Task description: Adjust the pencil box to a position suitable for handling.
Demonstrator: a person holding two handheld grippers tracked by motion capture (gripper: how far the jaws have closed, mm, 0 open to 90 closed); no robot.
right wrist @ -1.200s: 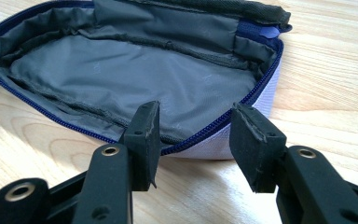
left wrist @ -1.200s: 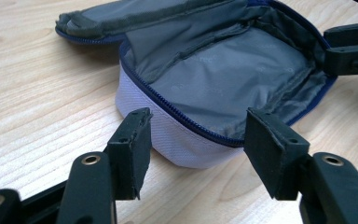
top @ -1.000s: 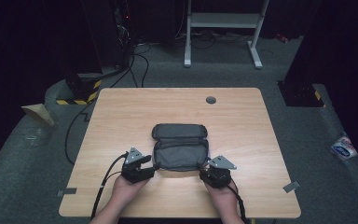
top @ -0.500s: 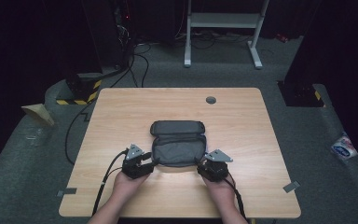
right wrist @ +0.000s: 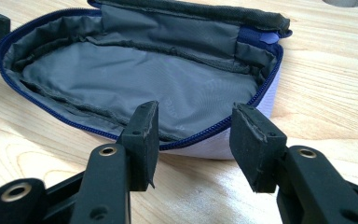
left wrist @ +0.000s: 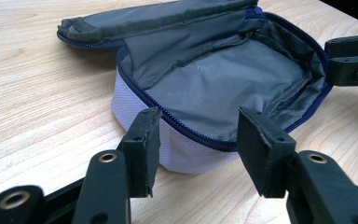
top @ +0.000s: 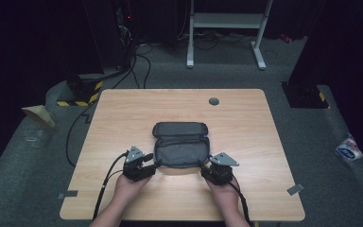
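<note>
A grey zip pouch [top: 180, 144] lies open in the middle of the wooden table [top: 246, 118], its lid folded back to the far side. Its grey lining [left wrist: 228, 79] and blue zip edge face up, and nothing lies inside [right wrist: 135, 79]. My left gripper [top: 152, 163] sits at the pouch's near left corner, open, with the white outer wall [left wrist: 186, 149] just beyond its jaws. At the near right corner my right gripper [top: 206, 166] is open too, facing the rim [right wrist: 200, 135]. The other gripper's jaw [left wrist: 349, 58] shows past the pouch's far rim.
A round grey grommet [top: 213, 100] sits near the table's far edge. Cables [top: 105, 177] trail off the near edge from each gripper. On the floor stand a metal frame [top: 224, 28] beyond the table, a yellow-black striped block [top: 78, 94] at left and a packet [top: 347, 149] at right.
Both grippers have shifted slightly forward and inward, closer to the pouch's near corners. The pouch itself has barely moved.
</note>
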